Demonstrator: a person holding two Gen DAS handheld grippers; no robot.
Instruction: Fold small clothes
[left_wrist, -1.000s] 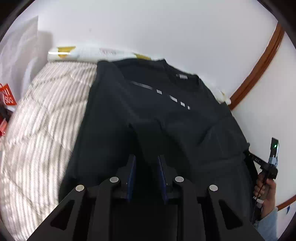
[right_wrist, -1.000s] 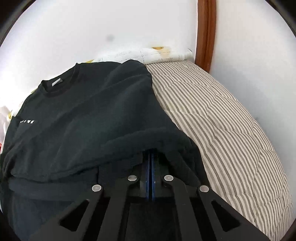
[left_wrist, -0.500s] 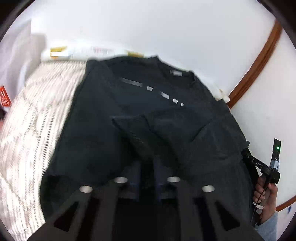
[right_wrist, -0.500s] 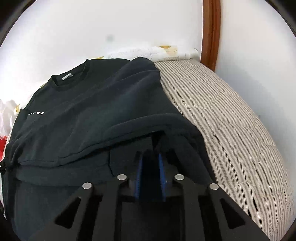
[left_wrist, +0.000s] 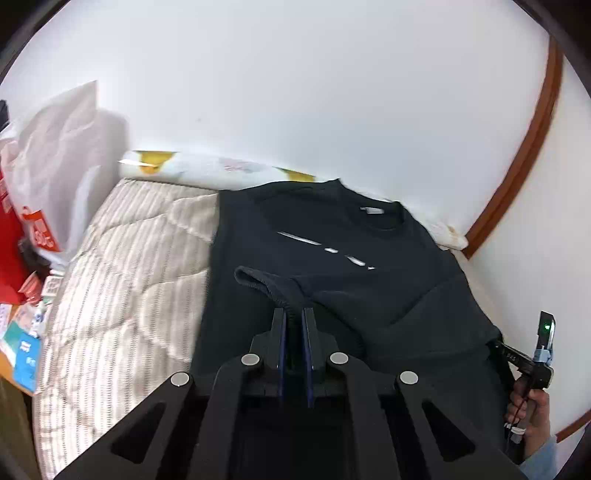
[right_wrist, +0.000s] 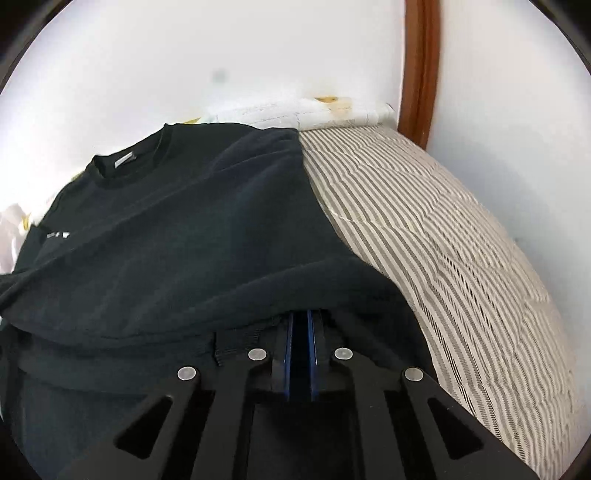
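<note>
Black knit fabric fills most of both views: a black long-sleeved sweatshirt (left_wrist: 332, 236) with a ribbed crew neck lies chest-up on a beige-and-grey striped quilted bedcover (left_wrist: 122, 266), its collar toward the white wall (left_wrist: 295, 81). We hold our left gripper (left_wrist: 294, 314) above the garment's lower half, its blue-lined jaws pinched on the ribbed black cuff (left_wrist: 258, 282) of one sleeve; the cuff stands up from the jaws in a loop, clear of the body of the shirt. A short row of white printed marks (left_wrist: 325, 249) runs across the chest just past the cuff.

In the right wrist view our right gripper (right_wrist: 300, 321) sits low at the sweatshirt's near side, jaws closed tight on a fold of dark cloth that drapes over their tips. The striped cover lies bare to the right of the shirt. A white patterned pillow (right_wrist: 314, 110) lies along the wall behind the collar, beside a brown wooden frame (right_wrist: 419, 66).

From the left wrist view we also see the right hand (left_wrist: 532, 417) gripping its tool handle, and a white plastic bag (left_wrist: 51, 162) at the far left.
</note>
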